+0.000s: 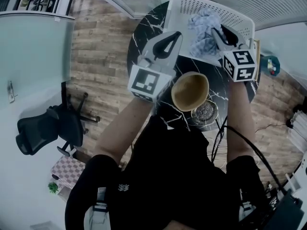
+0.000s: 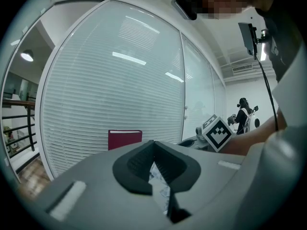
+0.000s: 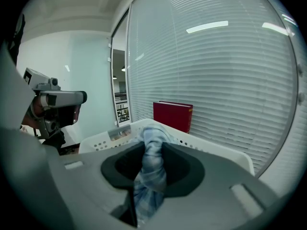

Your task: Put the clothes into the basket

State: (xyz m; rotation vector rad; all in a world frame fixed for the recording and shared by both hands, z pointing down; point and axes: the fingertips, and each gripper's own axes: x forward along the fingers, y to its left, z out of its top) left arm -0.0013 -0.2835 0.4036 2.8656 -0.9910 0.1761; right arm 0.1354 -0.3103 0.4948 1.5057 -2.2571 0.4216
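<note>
Plaid garment (image 1: pixel 204 32) hangs bunched over the white basket (image 1: pixel 192 4) at the table's far side. The right gripper (image 1: pixel 218 32) is clamped on a thick fold and the left gripper (image 1: pixel 178 34) pinches a thin edge, so the cloth runs left to right between them. The basket's hollow lies directly beneath. There is one garment, one basket, two grippers and one wooden bowl (image 1: pixel 190 91) nearer.

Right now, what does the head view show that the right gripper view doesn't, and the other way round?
Head view only: the wooden bowl on the black table, and the office chair. Right gripper view only: the right gripper pinching the plaid cloth between its pads, and the handle slot of the basket. Both: basket, plaid cloth, left gripper, red book.
</note>
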